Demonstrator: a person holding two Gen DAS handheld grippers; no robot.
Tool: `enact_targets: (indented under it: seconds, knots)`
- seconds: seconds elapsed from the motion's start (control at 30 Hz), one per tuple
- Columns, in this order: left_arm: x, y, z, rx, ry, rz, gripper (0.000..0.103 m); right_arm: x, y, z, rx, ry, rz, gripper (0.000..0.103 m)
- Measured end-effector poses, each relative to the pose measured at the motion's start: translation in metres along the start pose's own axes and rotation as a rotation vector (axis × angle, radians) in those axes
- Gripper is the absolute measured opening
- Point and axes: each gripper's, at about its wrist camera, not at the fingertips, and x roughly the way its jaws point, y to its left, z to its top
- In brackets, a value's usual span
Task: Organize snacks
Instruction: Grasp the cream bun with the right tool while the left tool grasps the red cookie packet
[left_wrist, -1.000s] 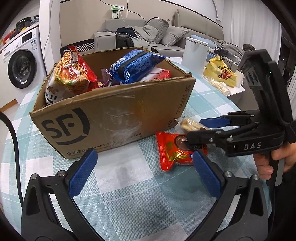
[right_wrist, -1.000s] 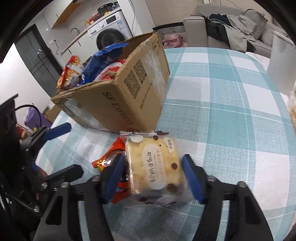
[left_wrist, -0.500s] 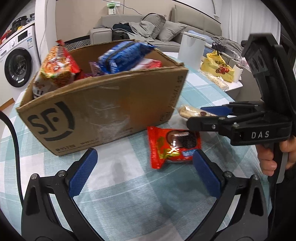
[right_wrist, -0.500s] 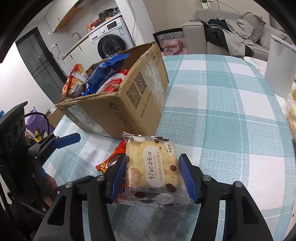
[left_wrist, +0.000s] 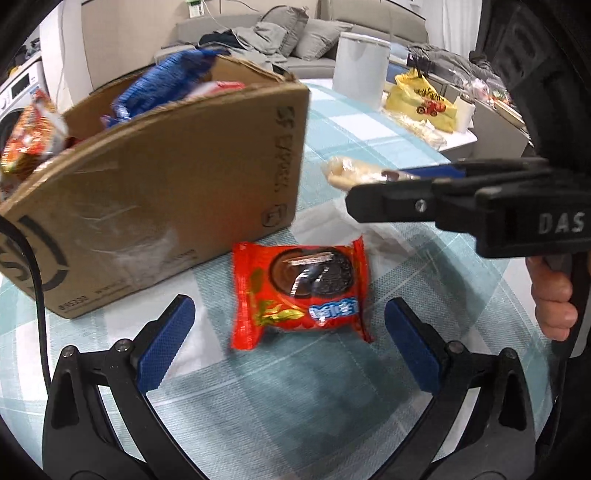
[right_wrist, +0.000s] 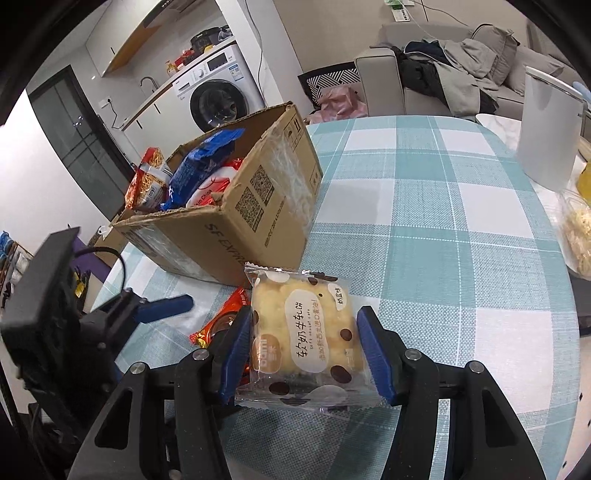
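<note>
A red cookie packet (left_wrist: 301, 291) lies flat on the checked tablecloth, just in front of the cardboard box (left_wrist: 159, 192). My left gripper (left_wrist: 295, 343) stands open, its blue pads on either side of the packet's near end without touching it. My right gripper (right_wrist: 304, 354) is shut on a clear-wrapped yellow cake packet (right_wrist: 301, 336), held above the table. In the left wrist view the right gripper (left_wrist: 373, 177) comes in from the right with that cake packet (left_wrist: 354, 171) at its tip. The box (right_wrist: 236, 206) holds several snack bags, among them a blue one (right_wrist: 201, 164).
A white cylinder (right_wrist: 550, 129) stands at the table's far right edge, next to a clear bag of snacks (right_wrist: 578, 236). A yellow bag (left_wrist: 421, 101) sits on a side surface beyond. A person's hand (left_wrist: 552, 295) holds the right gripper's handle. Sofa and washing machine lie behind.
My left gripper moved forward and down toward the red packet, which now lies between its pads. The right gripper lifted the cake packet slightly, still gripped.
</note>
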Motion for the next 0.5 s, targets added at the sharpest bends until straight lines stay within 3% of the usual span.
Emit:
enact_targets:
  seconds: [0.1,0.17,0.2,0.27,0.33,0.5]
  knots:
    - [0.006,-0.006,0.004,0.001,0.006,0.005,0.099,-0.004,-0.001,0.001,0.003,-0.008,0.005,0.058]
    - [0.011,-0.01,0.006,0.005,0.011,-0.001,0.08,-0.006,-0.002,0.001,0.008,-0.015,0.008,0.058]
    - [0.013,-0.013,0.007,0.014,0.014,0.008,0.078,-0.007,-0.002,0.002,0.01,-0.017,0.01,0.058]
    - [0.011,-0.017,0.007,0.037,0.001,-0.008,0.06,-0.01,-0.002,0.002,0.009,-0.022,0.011,0.058]
    - [0.008,-0.019,0.006,0.049,-0.002,-0.029,0.051,-0.011,-0.003,0.002,0.01,-0.026,0.012,0.058]
    - [-0.003,-0.017,0.001,0.043,-0.013,-0.058,0.046,-0.014,-0.002,0.002,0.012,-0.035,0.012,0.058]
